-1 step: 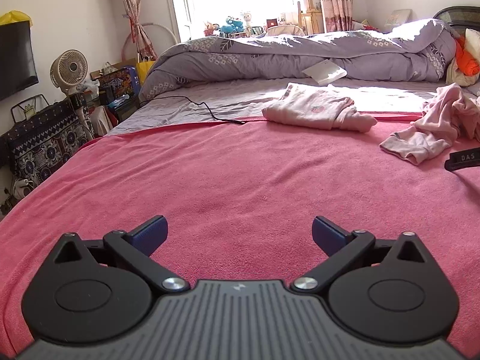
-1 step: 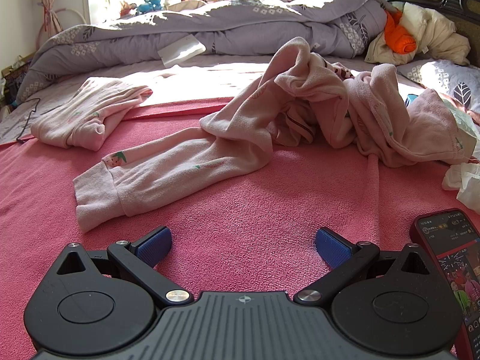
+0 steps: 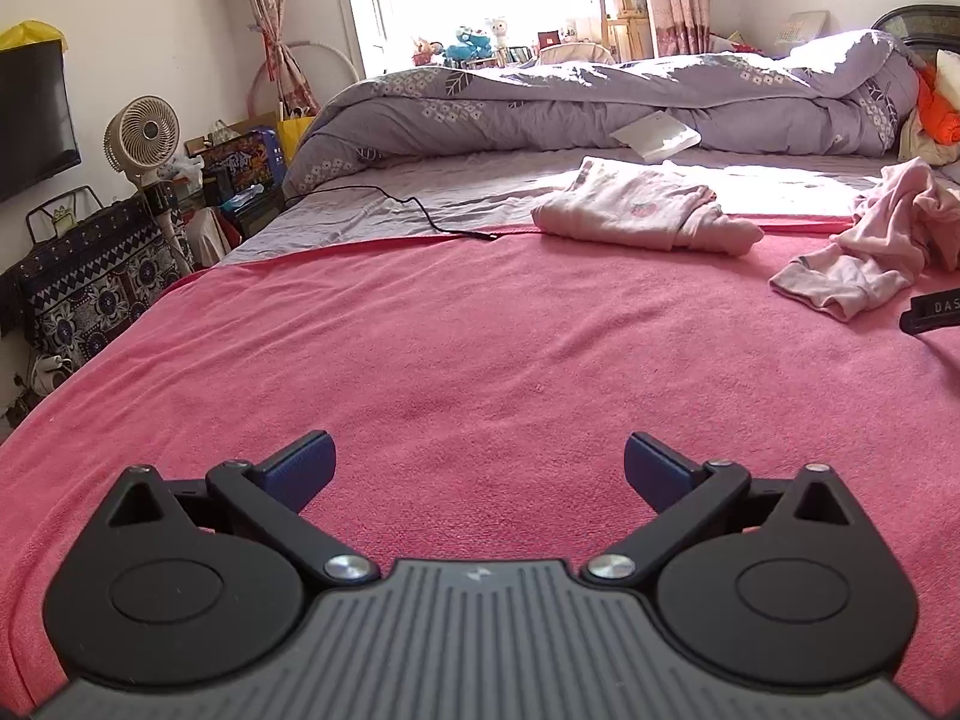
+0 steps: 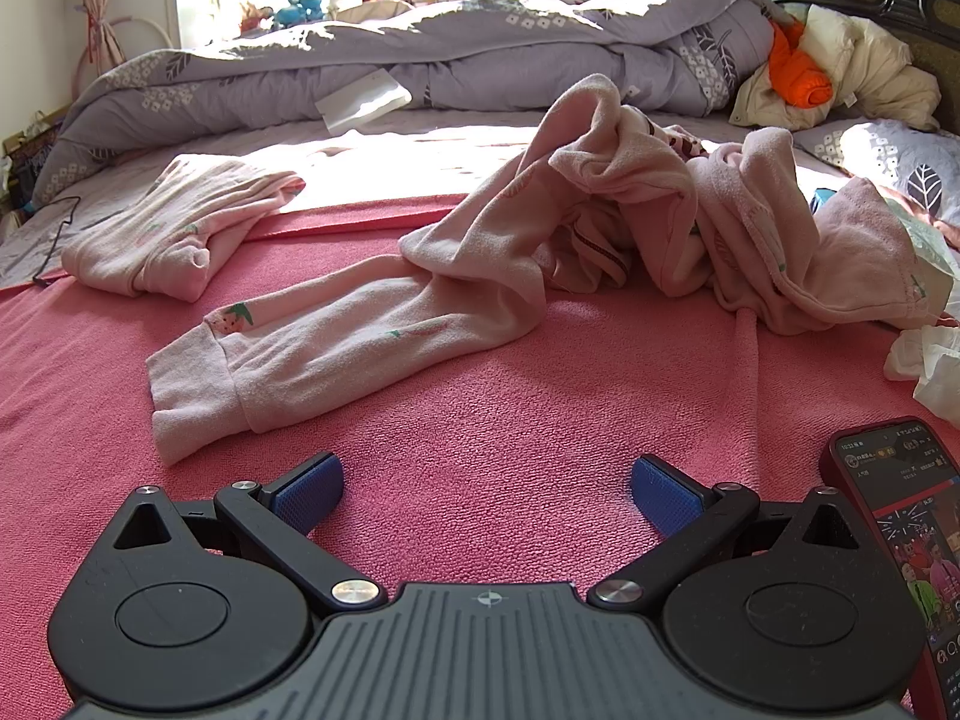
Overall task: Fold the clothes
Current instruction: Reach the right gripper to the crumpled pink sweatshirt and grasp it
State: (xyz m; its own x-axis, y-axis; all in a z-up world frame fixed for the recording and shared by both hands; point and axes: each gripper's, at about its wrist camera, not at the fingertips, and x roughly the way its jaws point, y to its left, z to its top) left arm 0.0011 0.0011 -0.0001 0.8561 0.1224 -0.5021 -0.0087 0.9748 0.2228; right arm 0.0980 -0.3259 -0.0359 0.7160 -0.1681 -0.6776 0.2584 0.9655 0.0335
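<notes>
On the bed, a pink blanket (image 3: 480, 330) covers the near part, and both grippers sit low over it with nothing between their blue pads. From the left wrist view, the left gripper (image 3: 479, 465) has its jaws spread wide apart above bare blanket; ahead and to the right lies a folded pink garment (image 3: 642, 213) at the blanket's far edge, and further right a crumpled pink garment (image 3: 864, 258) trails a cuffed end toward the camera. Only this view shows the room's left side: a small fan (image 3: 142, 135), a dark screen (image 3: 33, 120) on the wall, and a black cable (image 3: 384, 207) running across the grey sheet. The black tip of the other gripper shows at its right edge. From the right wrist view, the right gripper (image 4: 486, 489) also has its jaws wide apart and holds nothing; the crumpled pink garment (image 4: 540, 258) fills the middle, heaped up at the back with one leg stretched flat toward the left pad (image 4: 309, 492), close but not touching. Only this view shows a red phone (image 4: 894, 534) lit up at the right edge, an orange cloth (image 4: 795, 75) by the dark headboard, and a white tissue (image 4: 927, 369). The grey quilt (image 4: 420, 60) lies bunched along the back in both views
</notes>
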